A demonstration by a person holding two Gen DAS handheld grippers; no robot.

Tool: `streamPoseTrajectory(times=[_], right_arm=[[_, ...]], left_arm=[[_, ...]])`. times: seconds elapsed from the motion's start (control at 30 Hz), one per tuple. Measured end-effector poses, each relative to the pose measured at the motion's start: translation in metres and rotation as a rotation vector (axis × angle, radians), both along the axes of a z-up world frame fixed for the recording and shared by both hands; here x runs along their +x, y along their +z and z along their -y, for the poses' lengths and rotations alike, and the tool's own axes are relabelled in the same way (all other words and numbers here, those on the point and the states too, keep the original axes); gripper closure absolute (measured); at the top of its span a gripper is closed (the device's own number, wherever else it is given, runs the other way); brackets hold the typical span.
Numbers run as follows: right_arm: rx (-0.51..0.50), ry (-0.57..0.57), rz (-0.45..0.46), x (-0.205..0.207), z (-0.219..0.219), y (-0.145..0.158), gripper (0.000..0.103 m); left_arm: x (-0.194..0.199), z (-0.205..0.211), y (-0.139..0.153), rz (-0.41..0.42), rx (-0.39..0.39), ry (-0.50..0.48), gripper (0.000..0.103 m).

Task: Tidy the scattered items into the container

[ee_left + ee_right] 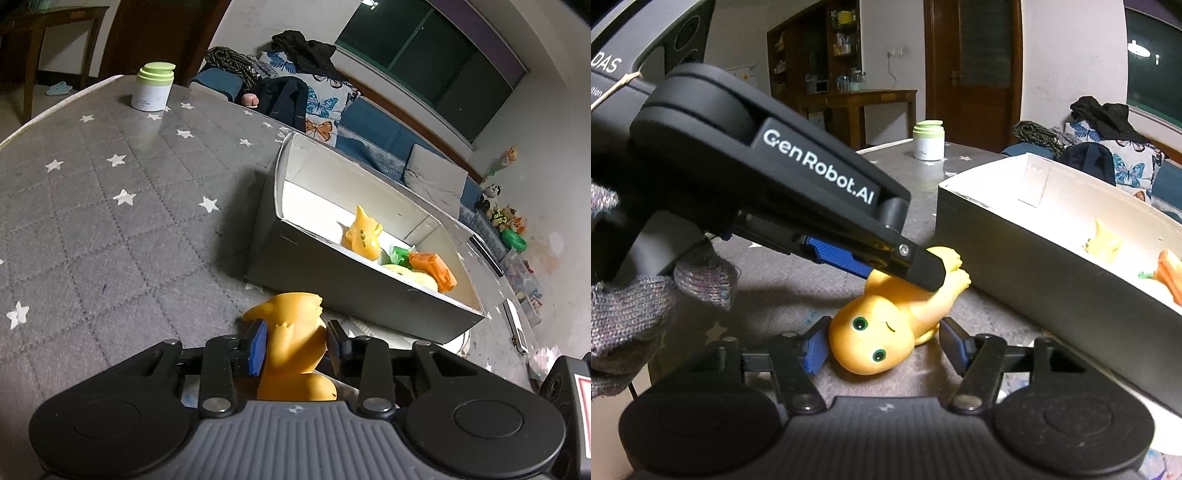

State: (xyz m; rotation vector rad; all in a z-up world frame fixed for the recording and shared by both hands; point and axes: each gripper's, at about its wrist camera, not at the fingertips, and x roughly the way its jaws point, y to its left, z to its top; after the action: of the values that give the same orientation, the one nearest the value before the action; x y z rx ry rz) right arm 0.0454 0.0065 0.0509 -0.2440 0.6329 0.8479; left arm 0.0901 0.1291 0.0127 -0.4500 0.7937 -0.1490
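Grey starred tabletop (110,206), white box (369,288) alongside.
Our left tongs (293,345) clamp the yellow toy (886,332) — feet hidden; our right tongs (882,350) gape around its head — contact unclear.

Left gripper (293,341) is clamped, blue pads pressed against both sides of the orange toy figure (295,347). From the right wrist view it slants down from the upper left, a grey knitted glove (635,295) on its handle. Right gripper (882,347) sits low, jaws spread wide either side of the figure's head.
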Motion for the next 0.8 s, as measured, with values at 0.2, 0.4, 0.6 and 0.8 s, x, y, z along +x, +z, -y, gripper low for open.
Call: streamPoseTrajectory(times=[0.2, 0.4, 0.6, 0.8], right_arm=[[0.021, 0.000, 0.056, -0.008, 0.015, 0.013, 0.039], [0.058, -0.028, 0.137, -0.002, 0.029, 0.044, 0.039], [0.069, -0.082, 0.188, 0.027, 0.043, 0.068, 0.039], [0.050, -0.133, 0.168, 0.071, 0.047, 0.069, 0.040]], left_arm=[[-0.009, 0.013, 0.023, 0.047, 0.010, -0.006, 0.066], [-0.001, 0.030, 0.056, 0.127, 0.024, -0.036, 0.066], [0.041, 0.042, 0.075, 0.154, -0.004, -0.069, 0.066], [0.087, 0.049, 0.070, 0.124, -0.055, -0.090, 0.069]])
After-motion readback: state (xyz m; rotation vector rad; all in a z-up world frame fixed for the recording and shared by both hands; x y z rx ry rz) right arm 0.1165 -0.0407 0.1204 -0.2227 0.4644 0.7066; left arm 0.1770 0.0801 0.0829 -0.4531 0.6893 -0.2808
